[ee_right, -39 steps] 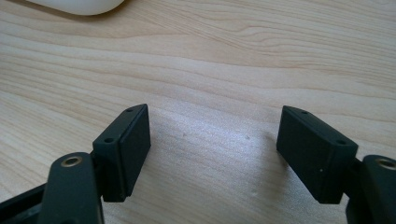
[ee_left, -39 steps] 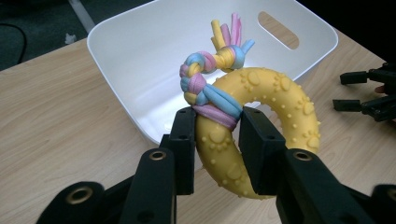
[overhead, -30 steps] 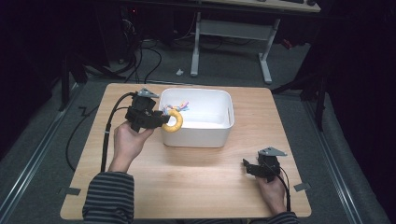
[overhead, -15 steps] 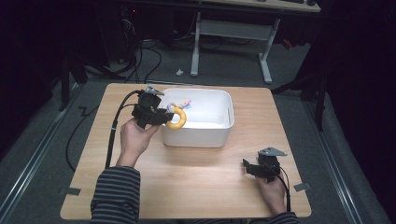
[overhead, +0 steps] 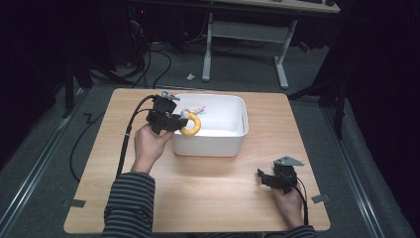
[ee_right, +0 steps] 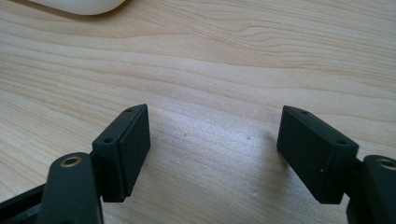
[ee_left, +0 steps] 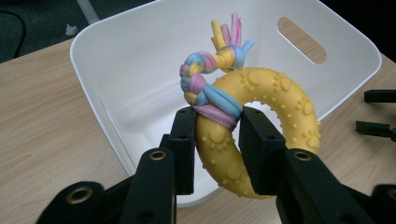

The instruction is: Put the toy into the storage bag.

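Here, left gripper (ee_left: 217, 140) jaws clamped on yellow ring toy (ee_left: 275, 107), right gripper (ee_right: 215, 149) jaws wide, empty.

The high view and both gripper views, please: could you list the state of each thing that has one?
Yellow rubber ring toy with braided pastel rope: held, lifted over the bin's near rim.
White plastic bin: upright, open-topped, on the table.
Left gripper: shut on the ring.
Right gripper: open, nothing between its jaws, low over the wooden table.
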A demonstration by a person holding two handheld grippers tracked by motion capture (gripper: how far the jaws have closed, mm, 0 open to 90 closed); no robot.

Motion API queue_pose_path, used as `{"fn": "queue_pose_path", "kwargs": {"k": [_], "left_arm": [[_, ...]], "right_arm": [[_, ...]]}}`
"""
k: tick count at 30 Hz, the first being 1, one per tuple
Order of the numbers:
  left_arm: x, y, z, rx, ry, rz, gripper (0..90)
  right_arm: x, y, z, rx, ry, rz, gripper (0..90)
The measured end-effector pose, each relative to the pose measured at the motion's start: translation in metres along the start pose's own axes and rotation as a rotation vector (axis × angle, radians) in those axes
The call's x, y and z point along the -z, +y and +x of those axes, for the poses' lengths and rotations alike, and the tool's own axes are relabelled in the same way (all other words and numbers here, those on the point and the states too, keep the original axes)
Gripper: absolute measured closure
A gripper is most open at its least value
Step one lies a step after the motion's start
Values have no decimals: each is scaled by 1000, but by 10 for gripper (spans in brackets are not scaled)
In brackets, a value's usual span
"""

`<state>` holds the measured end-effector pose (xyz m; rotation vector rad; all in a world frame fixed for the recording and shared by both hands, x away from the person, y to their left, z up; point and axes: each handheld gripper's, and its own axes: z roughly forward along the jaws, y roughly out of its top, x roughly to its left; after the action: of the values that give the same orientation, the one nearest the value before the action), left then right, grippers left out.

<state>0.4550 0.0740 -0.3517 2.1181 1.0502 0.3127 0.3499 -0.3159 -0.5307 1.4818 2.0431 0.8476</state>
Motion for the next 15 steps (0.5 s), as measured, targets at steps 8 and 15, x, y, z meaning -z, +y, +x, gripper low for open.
{"fn": "queue_pose_path", "kwargs": {"k": [8,15], "left_arm": [[-7,2,4,14,8,-3,672],[-14,2,10,25,27,13,673]], "right_arm": [[0,0,0,0,0,0,258],[0,0,0,0,0,0,258]]}}
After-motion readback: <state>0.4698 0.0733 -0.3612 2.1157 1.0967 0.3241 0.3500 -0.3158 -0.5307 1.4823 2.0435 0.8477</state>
